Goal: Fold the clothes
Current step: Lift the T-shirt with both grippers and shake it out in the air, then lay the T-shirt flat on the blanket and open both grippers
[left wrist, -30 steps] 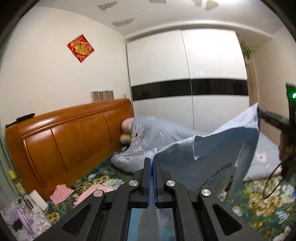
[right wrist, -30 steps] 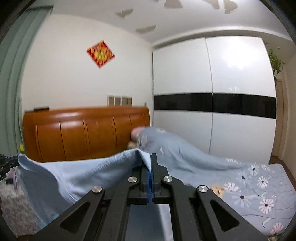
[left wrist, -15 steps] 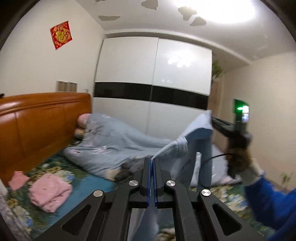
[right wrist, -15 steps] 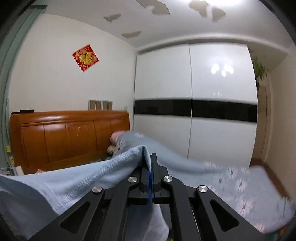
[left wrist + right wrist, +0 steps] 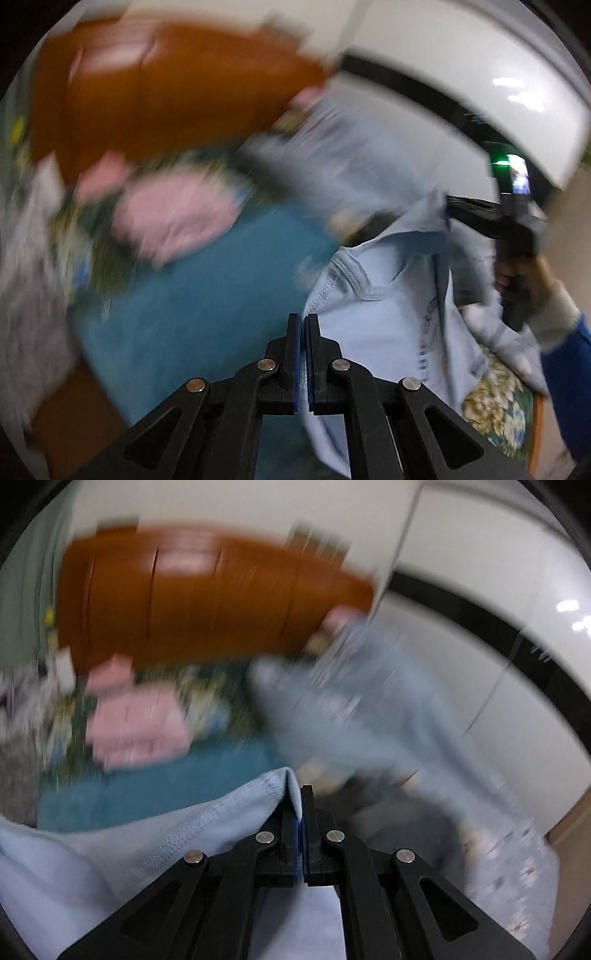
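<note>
While both my pairs of fingers stay pinched shut on the light blue shirt [image 5: 380, 317], my left gripper [image 5: 303, 325] clamps a stitched hem and my right gripper [image 5: 299, 808] clamps another edge, the cloth stretched in the air between them above the bed [image 5: 498, 402]. Beyond, blurred, lie a teal garment [image 5: 207, 302], pink clothes [image 5: 136, 727], a floral quilt [image 5: 369, 716] and the wooden headboard [image 5: 207, 590].
</note>
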A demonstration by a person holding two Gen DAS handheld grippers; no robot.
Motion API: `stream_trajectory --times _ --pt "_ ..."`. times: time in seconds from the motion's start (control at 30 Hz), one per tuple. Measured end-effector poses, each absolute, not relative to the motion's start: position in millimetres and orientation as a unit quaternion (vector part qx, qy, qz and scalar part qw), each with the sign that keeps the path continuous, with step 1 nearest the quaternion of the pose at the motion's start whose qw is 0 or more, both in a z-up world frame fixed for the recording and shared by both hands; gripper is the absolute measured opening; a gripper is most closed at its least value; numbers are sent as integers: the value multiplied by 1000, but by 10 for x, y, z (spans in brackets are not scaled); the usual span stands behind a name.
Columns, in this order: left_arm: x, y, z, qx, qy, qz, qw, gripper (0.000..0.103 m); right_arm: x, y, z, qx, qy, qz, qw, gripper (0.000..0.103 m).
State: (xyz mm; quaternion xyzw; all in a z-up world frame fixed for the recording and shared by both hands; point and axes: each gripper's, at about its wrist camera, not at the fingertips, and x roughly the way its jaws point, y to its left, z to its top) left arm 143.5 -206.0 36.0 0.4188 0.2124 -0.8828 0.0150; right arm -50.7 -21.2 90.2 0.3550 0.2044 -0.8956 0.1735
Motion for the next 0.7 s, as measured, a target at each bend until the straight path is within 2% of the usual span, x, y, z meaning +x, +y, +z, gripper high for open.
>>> stream_trajectory --times 0.13,0.23,0.57,0.7 --pt "1271 -2472 -478 482 267 -831 76 3 -747 -702 -117 440 226 -848 189 1" --pt "1275 -2710 -907 499 314 -801 99 3 -883 -1065 -539 459 270 -823 197 1" --pt "988 -3438 -1287 469 342 -800 155 3 -1503 -2017 -767 472 307 -800 208 1" --pt "901 -3623 -1621 486 363 -779 160 3 -1669 -2313 -1137 502 321 -779 193 1"
